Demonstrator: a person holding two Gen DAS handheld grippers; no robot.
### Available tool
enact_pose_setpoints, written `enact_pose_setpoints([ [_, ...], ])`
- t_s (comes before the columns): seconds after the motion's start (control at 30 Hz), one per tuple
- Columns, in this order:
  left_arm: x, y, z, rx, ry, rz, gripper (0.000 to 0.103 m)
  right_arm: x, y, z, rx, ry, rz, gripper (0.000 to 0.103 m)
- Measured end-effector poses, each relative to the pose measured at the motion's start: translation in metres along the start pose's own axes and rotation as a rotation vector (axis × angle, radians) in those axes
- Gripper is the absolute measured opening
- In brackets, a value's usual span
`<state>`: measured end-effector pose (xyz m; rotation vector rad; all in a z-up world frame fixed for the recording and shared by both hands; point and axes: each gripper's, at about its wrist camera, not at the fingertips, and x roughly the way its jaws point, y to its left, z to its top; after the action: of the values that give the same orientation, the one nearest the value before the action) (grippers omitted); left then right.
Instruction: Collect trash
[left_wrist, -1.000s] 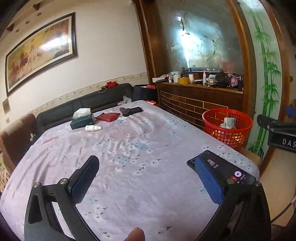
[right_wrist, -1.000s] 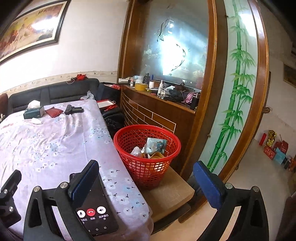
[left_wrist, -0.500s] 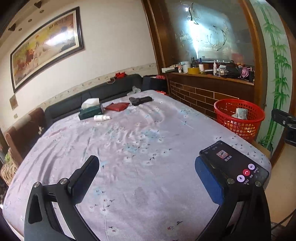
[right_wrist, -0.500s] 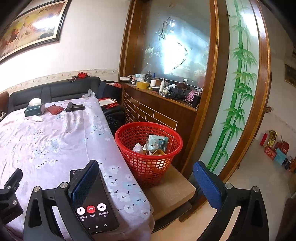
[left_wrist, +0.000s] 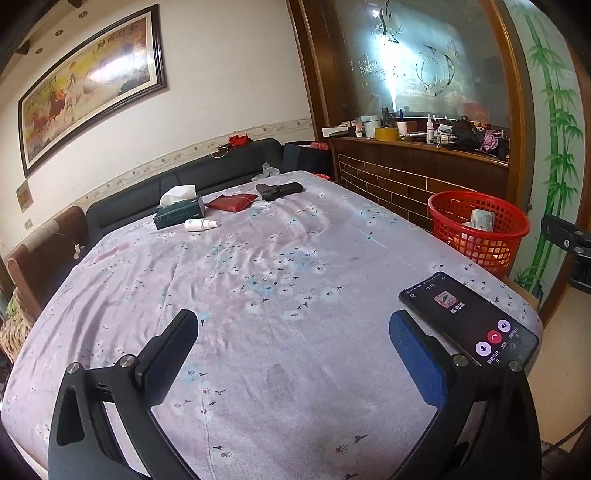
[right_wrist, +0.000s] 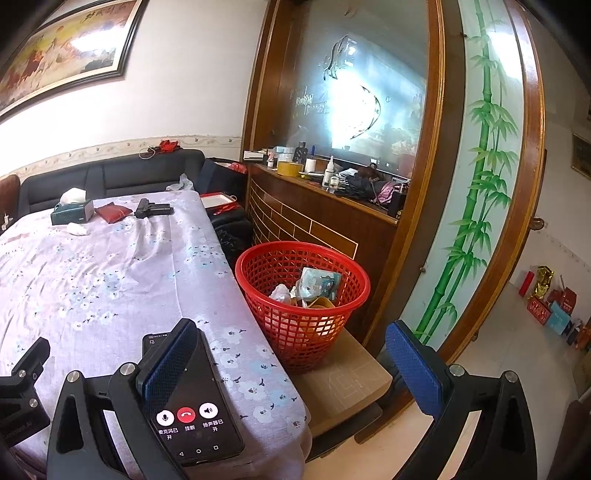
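A red mesh basket (right_wrist: 343, 273) stands on a low stool beside the table and holds wrappers and crumpled paper (right_wrist: 317, 286); it also shows in the left wrist view (left_wrist: 478, 218). My left gripper (left_wrist: 293, 354) is open and empty above the near part of the floral tablecloth (left_wrist: 258, 266). My right gripper (right_wrist: 291, 365) is open and empty, over the table's corner and the stool. At the table's far end lie a white bottle (left_wrist: 201, 223), a tissue box (left_wrist: 180, 214), a red pouch (left_wrist: 231, 202) and a black object (left_wrist: 279, 190).
A phone (left_wrist: 467, 317) with a call screen lies at the table's near right corner, also in the right wrist view (right_wrist: 192, 402). A dark sofa (left_wrist: 184, 177) runs behind the table. A wooden counter (left_wrist: 424, 162) with clutter stands to the right.
The left gripper has drawn back and risen a little, so more of the table and the phone shows. The right gripper has barely moved. Both stay open.
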<state>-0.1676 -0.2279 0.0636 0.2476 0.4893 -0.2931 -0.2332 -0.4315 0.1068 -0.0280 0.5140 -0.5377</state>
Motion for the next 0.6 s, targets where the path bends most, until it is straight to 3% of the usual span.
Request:
enact_pose_setpoints([
  [0.6,0.0014,0.0006,-0.0005,-0.003,0.006,0.003,0.103,-0.0007,-0.0016,-0.002,0.008,0.0,0.001,0.103],
])
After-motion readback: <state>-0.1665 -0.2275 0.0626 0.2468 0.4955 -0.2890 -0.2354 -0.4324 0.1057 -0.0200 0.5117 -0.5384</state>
